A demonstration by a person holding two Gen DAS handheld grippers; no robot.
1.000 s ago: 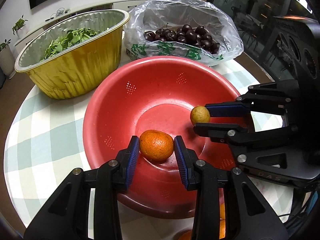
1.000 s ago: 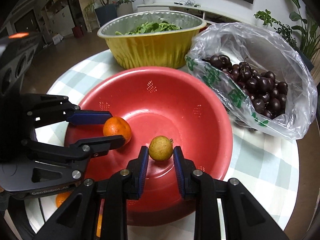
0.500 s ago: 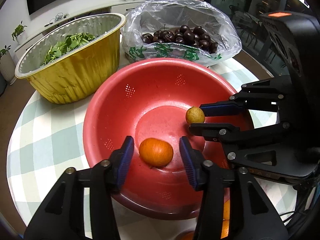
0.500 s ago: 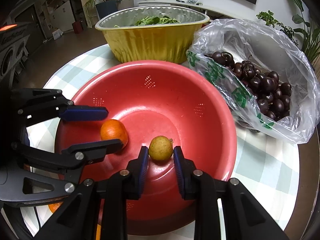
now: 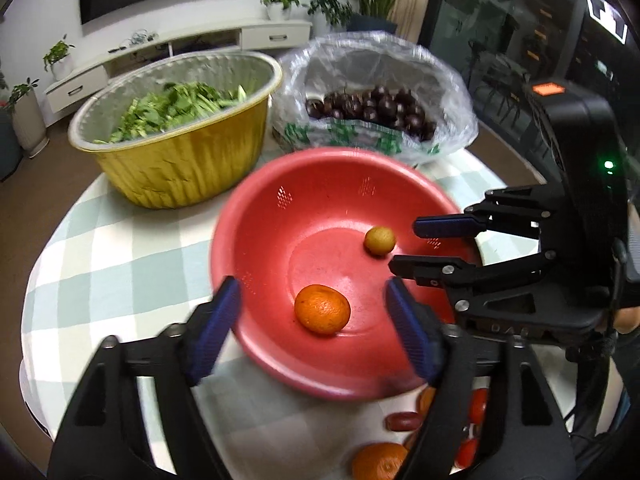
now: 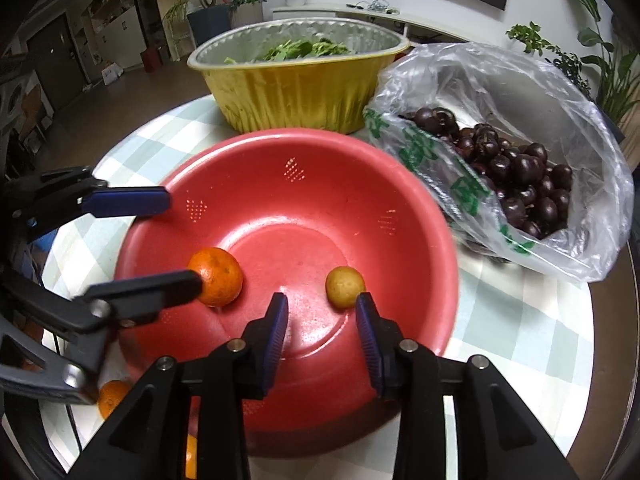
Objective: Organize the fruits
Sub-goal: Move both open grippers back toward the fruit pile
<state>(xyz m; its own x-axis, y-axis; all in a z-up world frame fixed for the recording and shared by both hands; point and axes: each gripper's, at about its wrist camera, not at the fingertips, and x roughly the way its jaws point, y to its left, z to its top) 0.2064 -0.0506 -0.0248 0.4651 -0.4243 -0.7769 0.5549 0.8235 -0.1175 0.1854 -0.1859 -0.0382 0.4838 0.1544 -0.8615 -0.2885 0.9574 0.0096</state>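
both jaws had just opened: left gripper (image 5: 312, 324) wide, right gripper (image 6: 322, 326) narrower, leaving round orange tangerine (image 5: 322, 309) at six o'clock and small yellow fruit (image 6: 345, 287) loose in the red plastic colander bowl (image 6: 420, 208), so delivered.

Checked tablecloth table (image 6: 516, 320), red colander (image 6: 400, 184), gold foil tub (image 6: 296, 92), cherry bag (image 6: 520, 92)

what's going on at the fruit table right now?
A person with a hand-held gripper in each hand is sorting fruit into the red colander. The left gripper has just opened, and the tangerine lies free inside. The right gripper has just been opening too; the small yellow fruit rests on the bottom. More fruit waits on the table.
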